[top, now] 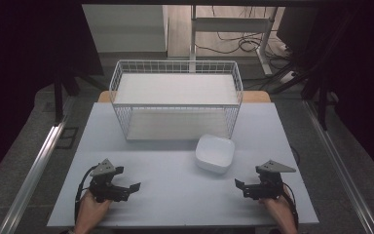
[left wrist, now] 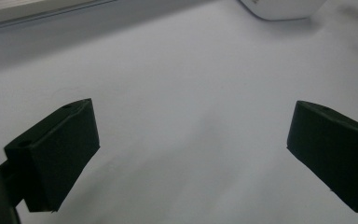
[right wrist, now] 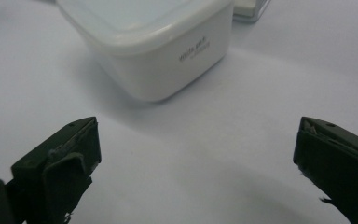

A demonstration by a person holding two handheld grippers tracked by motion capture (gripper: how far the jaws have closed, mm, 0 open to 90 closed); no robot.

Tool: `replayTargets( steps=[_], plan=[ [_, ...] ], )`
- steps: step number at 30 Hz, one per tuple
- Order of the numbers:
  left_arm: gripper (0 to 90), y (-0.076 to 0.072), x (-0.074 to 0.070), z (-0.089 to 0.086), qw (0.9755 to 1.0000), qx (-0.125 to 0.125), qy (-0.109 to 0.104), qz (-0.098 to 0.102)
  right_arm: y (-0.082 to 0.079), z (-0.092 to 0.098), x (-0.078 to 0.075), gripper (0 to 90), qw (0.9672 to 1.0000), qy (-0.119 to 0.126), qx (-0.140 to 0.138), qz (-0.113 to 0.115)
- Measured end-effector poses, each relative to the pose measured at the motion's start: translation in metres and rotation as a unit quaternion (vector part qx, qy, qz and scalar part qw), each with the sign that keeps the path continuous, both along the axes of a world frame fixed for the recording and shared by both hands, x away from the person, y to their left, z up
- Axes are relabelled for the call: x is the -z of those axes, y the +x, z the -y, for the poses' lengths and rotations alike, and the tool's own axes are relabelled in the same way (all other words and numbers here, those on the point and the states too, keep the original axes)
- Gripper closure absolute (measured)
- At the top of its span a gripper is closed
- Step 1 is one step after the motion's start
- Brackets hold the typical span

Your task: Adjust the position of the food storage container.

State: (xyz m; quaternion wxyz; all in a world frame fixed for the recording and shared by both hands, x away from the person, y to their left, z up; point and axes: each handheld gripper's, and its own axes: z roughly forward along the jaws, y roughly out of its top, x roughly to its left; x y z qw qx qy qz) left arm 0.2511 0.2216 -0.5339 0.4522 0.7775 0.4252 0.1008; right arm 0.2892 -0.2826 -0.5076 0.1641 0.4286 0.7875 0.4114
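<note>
A white square container (top: 215, 153) with rounded corners sits on the pale table (top: 175, 195), just in front of a white wire rack (top: 175, 97). My left gripper (top: 134, 187) rests low at the table's front left, jaws wide open with nothing between them. My right gripper (top: 239, 185) is at the front right, open and empty too, pointing left. In the right gripper view the container (right wrist: 163, 44) stands close ahead of the open gripper (right wrist: 196, 154), small grey lettering on its side. In the left gripper view the open gripper (left wrist: 191, 144) faces bare table, the container's corner (left wrist: 282, 8) far ahead.
The wire rack holds a flat white shelf (top: 175, 88) on top and an open space beneath. Metal rails (top: 39, 165) run along both sides of the table. Cables and a desk leg (top: 263, 48) lie on the floor beyond.
</note>
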Motion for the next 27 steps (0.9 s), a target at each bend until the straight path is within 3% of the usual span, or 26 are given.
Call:
replayTargets(
  steps=[2, 5, 6, 9, 20, 27],
  plan=[
    [2.0, 0.001, 0.001, 0.001, 1.0000, 0.003, 0.000, -0.004, 0.001, -0.002, -0.002, 0.6, 0.9999, 0.001, 0.005, 0.014],
    [2.3, 0.001, 0.002, 0.001, 1.0000, 0.004, -0.002, -0.007, 0.001, -0.005, -0.001, 0.5, 0.9998, -0.002, -0.001, 0.017],
    [2.4, 0.002, 0.001, 0.001, 1.0000, 0.001, -0.002, -0.009, 0.001, -0.008, 0.001, 0.5, 0.9999, -0.008, -0.006, 0.005],
    [2.4, 0.001, 0.000, 0.000, 1.0000, -0.003, -0.002, -0.008, 0.001, -0.011, 0.004, 0.2, 0.9999, -0.014, -0.006, -0.003],
    [2.4, 0.001, 0.000, 0.000, 1.0000, -0.004, -0.004, -0.005, 0.004, -0.015, 0.006, 0.0, 0.9991, -0.041, 0.010, 0.000],
    [2.6, 0.002, -0.001, 0.002, 1.0000, -0.002, -0.005, -0.004, 0.008, -0.014, 0.001, 2.1, 0.9988, -0.046, -0.005, -0.016]
  ],
)
